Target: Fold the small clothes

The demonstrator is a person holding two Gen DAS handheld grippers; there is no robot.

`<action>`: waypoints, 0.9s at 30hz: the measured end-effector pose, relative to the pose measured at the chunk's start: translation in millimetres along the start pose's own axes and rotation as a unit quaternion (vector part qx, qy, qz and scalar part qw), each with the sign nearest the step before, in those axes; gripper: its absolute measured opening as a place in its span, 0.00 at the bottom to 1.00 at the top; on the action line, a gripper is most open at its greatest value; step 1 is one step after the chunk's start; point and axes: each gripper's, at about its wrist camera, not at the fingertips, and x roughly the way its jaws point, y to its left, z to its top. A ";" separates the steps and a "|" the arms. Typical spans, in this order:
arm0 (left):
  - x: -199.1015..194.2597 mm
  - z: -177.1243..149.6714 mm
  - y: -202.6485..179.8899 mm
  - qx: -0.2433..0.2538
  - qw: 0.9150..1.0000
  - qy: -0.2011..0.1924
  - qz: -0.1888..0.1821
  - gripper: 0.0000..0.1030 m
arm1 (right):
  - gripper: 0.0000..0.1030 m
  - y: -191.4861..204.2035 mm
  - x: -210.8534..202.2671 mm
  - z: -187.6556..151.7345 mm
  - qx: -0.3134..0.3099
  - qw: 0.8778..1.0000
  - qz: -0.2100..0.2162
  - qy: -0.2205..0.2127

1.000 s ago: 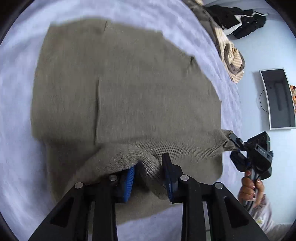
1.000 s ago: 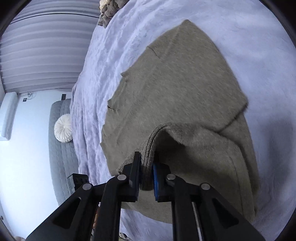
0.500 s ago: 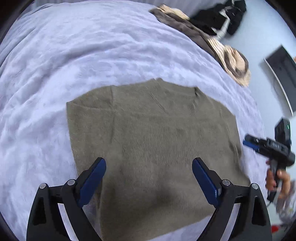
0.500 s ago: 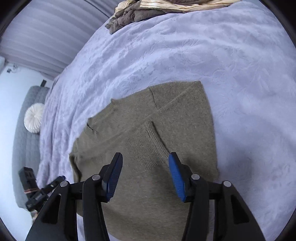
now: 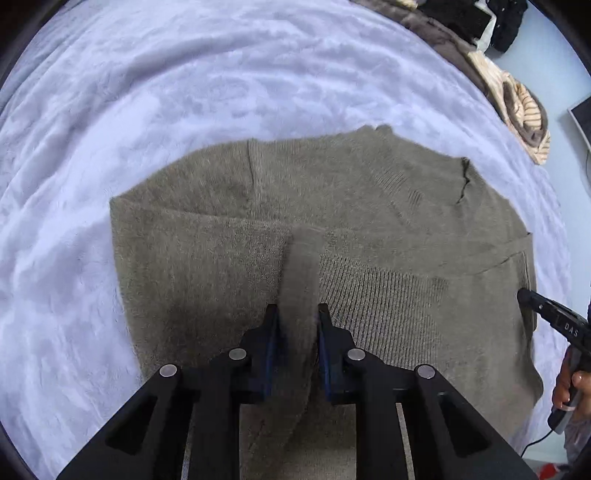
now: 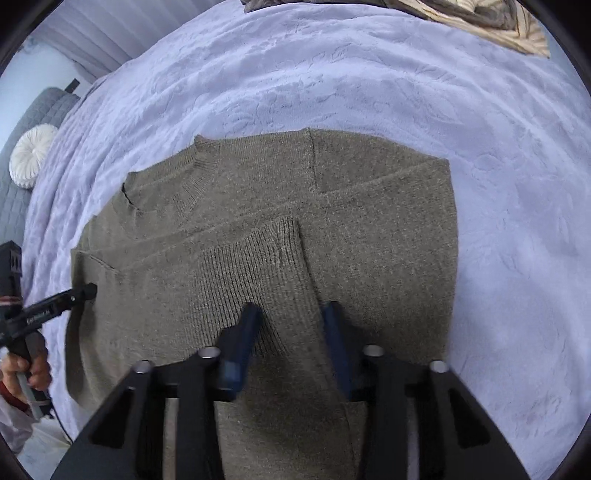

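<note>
An olive knit sweater (image 5: 332, 206) lies flat on the lavender bedspread (image 5: 184, 92), sleeves folded in over the body. My left gripper (image 5: 297, 314) is shut on a raised ridge of the sweater's knit near its near edge. In the right wrist view the same sweater (image 6: 369, 192) fills the middle. My right gripper (image 6: 291, 314) has its jaws partly closed around a ridge of the sweater's fabric, with a gap still showing beside the right pad. Each gripper shows in the other's view: the right one (image 5: 550, 317) at the sweater's right edge, the left one (image 6: 55, 299) at its left edge.
A heap of other clothes (image 5: 509, 92) lies at the far right of the bed, also in the right wrist view (image 6: 480, 22). A grey sofa with a round white cushion (image 6: 29, 155) stands beyond the bed's left side. The bedspread (image 6: 517, 221) surrounds the sweater.
Half a second ago both grippers were wide open above the flat sweater. Now both have dropped to its near edge; the left has closed on a fabric ridge, the right has narrowed around one.
</note>
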 end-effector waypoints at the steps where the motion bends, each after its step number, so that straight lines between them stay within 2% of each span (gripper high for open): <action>1: -7.7 -2.3 -1.5 0.007 1.000 -0.011 -0.003 0.10 | 0.08 4.6 -9.5 -2.2 -0.010 1.000 -0.002 -0.015; 6: -58.5 -3.6 -8.7 0.027 0.997 -0.064 -0.022 0.10 | 0.08 20.8 -59.7 0.6 -0.053 0.995 -0.007 -0.079; 8: -74.6 5.4 -15.7 0.038 0.995 -0.090 -0.014 0.08 | 0.08 23.3 -76.5 12.4 -0.062 0.992 -0.017 -0.107; 11: -81.4 26.7 -18.5 0.039 0.993 -0.115 -0.010 0.08 | 0.08 19.8 -81.7 35.4 -0.057 0.991 -0.019 -0.119; 16: -42.3 52.8 -10.1 0.015 0.994 -0.105 0.017 0.08 | 0.08 7.2 -41.1 65.5 -0.035 0.994 -0.031 -0.102; 19: -5.1 56.1 -6.4 0.012 0.995 -0.090 0.048 0.08 | 0.08 2.5 -5.9 70.2 -0.032 0.995 -0.049 -0.084; 22: 19.6 56.1 -0.6 -0.001 0.995 -0.082 0.061 0.09 | 0.08 -7.3 24.4 68.6 -0.012 0.996 -0.058 -0.065; 27: 19.4 55.8 5.4 -0.011 0.995 -0.080 0.060 0.09 | 0.11 -21.5 32.6 68.8 0.021 0.996 -0.055 -0.063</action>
